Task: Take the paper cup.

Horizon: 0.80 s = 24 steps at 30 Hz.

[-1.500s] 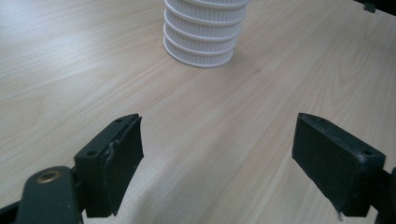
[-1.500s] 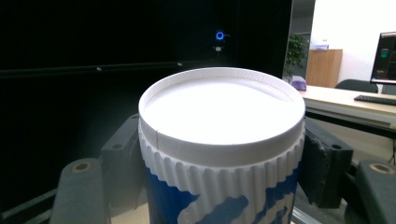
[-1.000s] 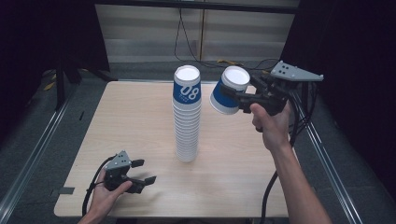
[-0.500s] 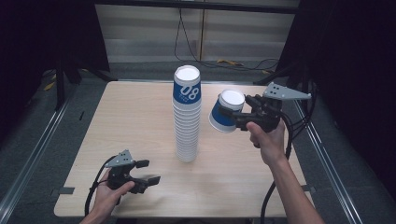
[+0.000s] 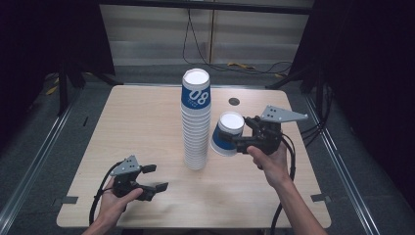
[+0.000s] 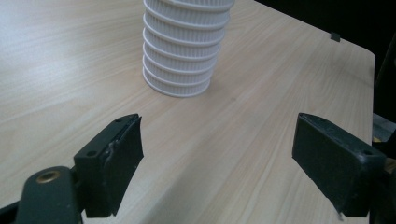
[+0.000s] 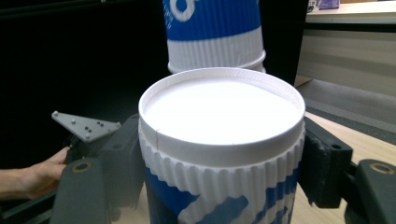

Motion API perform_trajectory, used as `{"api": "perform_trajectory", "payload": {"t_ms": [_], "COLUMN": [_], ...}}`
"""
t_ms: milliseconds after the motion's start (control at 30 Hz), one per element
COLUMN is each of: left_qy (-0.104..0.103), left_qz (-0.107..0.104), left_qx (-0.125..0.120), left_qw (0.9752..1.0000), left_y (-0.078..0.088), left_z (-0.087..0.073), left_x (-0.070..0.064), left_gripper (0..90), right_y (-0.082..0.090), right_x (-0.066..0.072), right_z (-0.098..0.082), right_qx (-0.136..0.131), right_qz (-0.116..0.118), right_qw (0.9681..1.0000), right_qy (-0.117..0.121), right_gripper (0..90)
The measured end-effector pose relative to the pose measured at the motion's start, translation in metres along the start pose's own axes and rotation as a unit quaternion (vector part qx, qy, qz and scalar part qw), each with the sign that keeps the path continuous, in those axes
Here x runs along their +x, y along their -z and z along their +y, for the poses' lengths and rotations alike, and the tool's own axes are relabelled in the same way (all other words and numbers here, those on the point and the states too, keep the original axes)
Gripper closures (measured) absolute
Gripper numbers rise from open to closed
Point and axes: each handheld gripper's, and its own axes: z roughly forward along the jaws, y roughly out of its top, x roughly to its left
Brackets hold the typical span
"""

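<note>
Right gripper (image 5: 241, 143) clamped on cup (image 5: 226, 134), long axis tilted, closed base up-right. Left gripper (image 5: 152, 177) wide open, empty, near-left worktop (image 5: 147, 117).

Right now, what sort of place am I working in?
Probably a lab or recording rig, not a home: a bare wooden table ringed by black curtains, loose cables on the floor behind it, and a tall cup stack set out as the work.
</note>
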Motion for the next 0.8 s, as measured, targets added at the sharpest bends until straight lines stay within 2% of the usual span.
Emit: {"api": "perform_trajectory", "payload": {"t_ms": [167, 233, 300, 400, 500, 667, 800], "left_qy": [0.006, 0.001, -0.005, -0.003, -0.005, -0.029, -0.038], "left_qz": [-0.003, -0.006, 0.002, -0.004, -0.009, -0.021, -0.030], "left_qx": [0.003, 0.000, 0.004, 0.004, -0.002, -0.008, -0.014], "left_qw": [1.0000, 1.0000, 1.0000, 1.0000, 0.9999, 0.9993, 0.9987], "left_y": [-0.002, -0.001, -0.002, -0.007, -0.012, -0.018, -0.024], "left_z": [0.009, 0.013, 0.014, 0.017, 0.024, 0.038, 0.043], "left_x": [0.002, 0.004, 0.005, 0.006, 0.002, -0.009, -0.018], "left_gripper": [16.1, 17.8, 19.2, 19.1, 19.0, 19.1, 19.0], "right_y": [-0.004, -0.006, -0.007, -0.007, -0.011, -0.018, -0.021], "right_x": [0.003, 0.003, 0.003, 0.003, 0.006, 0.011, 0.013], "right_z": [-0.013, -0.017, -0.021, -0.025, -0.031, -0.039, -0.046], "right_qx": [0.011, 0.014, 0.017, 0.015, 0.020, 0.033, 0.040], "right_qz": [0.005, 0.006, 0.007, 0.011, 0.014, 0.019, 0.031], "right_qw": [0.9999, 0.9999, 0.9998, 0.9998, 0.9996, 0.9993, 0.9987], "right_qy": [-0.001, -0.001, -0.003, -0.013, -0.012, -0.005, -0.002], "right_gripper": [28.6, 28.6, 28.6, 28.6, 28.6, 28.6, 28.6]}}
